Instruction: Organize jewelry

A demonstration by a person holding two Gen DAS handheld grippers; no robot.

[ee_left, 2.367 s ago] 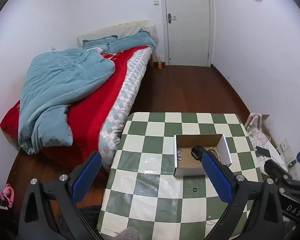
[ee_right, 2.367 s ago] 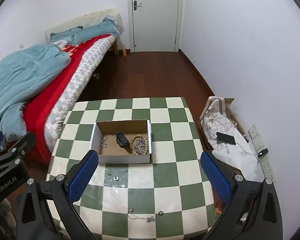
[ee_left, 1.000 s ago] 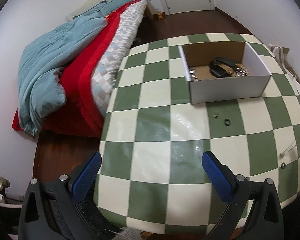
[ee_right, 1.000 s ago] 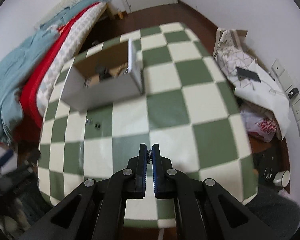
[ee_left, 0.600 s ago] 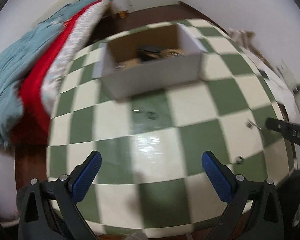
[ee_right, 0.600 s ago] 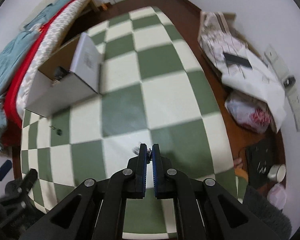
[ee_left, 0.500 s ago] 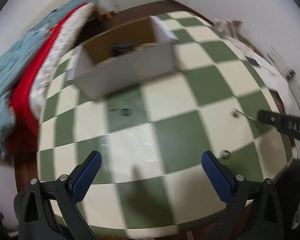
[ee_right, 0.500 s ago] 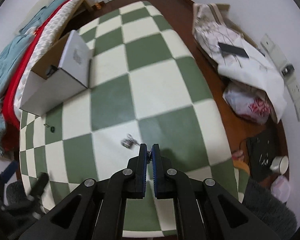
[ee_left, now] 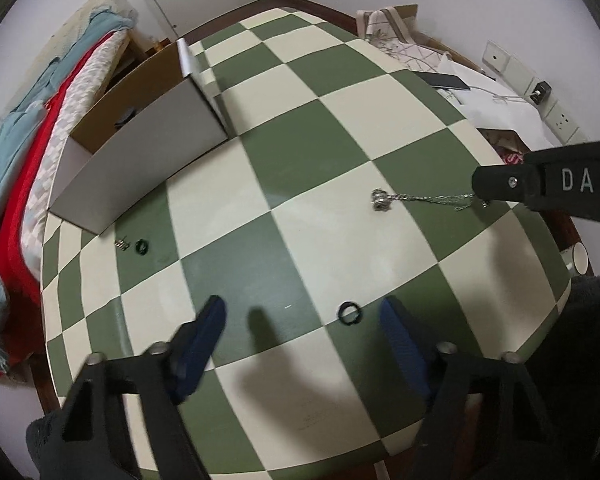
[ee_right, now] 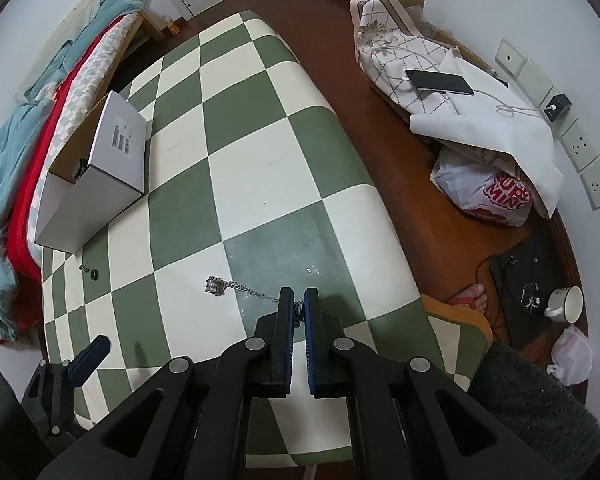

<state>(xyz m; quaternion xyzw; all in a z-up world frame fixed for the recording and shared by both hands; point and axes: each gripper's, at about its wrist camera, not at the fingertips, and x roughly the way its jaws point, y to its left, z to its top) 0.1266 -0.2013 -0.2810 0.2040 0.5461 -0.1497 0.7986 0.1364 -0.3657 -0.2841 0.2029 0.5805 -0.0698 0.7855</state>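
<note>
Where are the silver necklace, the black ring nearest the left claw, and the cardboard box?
silver necklace (ee_right: 216, 285), right wrist view, on its pendant.
black ring (ee_left: 349, 313), left wrist view, on its band.
cardboard box (ee_left: 140, 156), left wrist view, on its white front wall.

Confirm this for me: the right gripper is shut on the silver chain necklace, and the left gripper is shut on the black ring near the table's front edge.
Not quite. The left gripper is open, and the black ring lies untouched on the table between its fingers, as the left wrist view shows. The rest holds: the right gripper is shut on the silver chain necklace.
</note>
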